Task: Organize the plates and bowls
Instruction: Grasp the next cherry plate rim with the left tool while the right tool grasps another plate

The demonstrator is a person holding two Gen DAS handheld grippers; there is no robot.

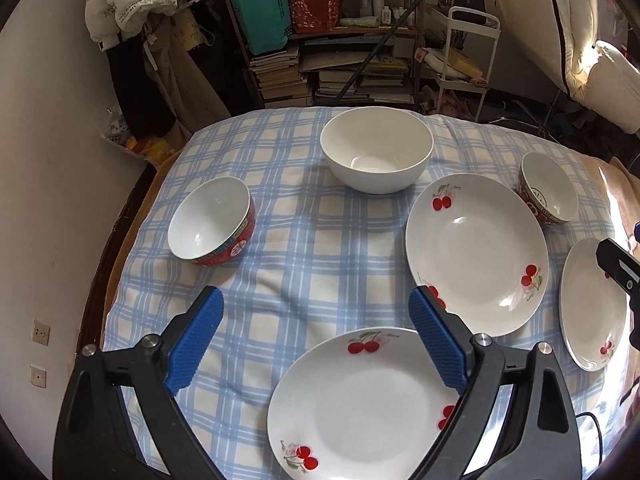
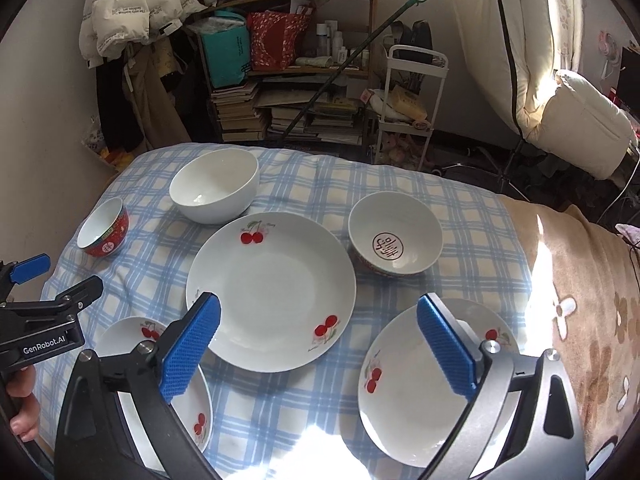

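Three white cherry-print plates lie on the blue checked cloth: a large middle plate (image 1: 476, 254) (image 2: 271, 290), a near-left plate (image 1: 360, 404) (image 2: 192, 400) and a right plate (image 1: 592, 304) (image 2: 416, 384). A large white bowl (image 1: 377, 148) (image 2: 215, 185) stands at the back. A small red bowl (image 1: 212, 222) (image 2: 103, 227) sits at the left. A second red-patterned bowl (image 1: 548, 188) (image 2: 395, 234) sits at the back right. My left gripper (image 1: 316, 336) is open and empty above the near-left plate. My right gripper (image 2: 318, 350) is open and empty, between the middle and right plates.
The cloth covers a soft cushioned surface with a brown flowered blanket (image 2: 580, 312) to the right. A wall (image 1: 48, 200) stands close on the left. Bookshelves (image 1: 340, 60) and a white cart (image 2: 412, 96) stand behind. The left gripper's body (image 2: 44, 320) shows at the right wrist view's left edge.
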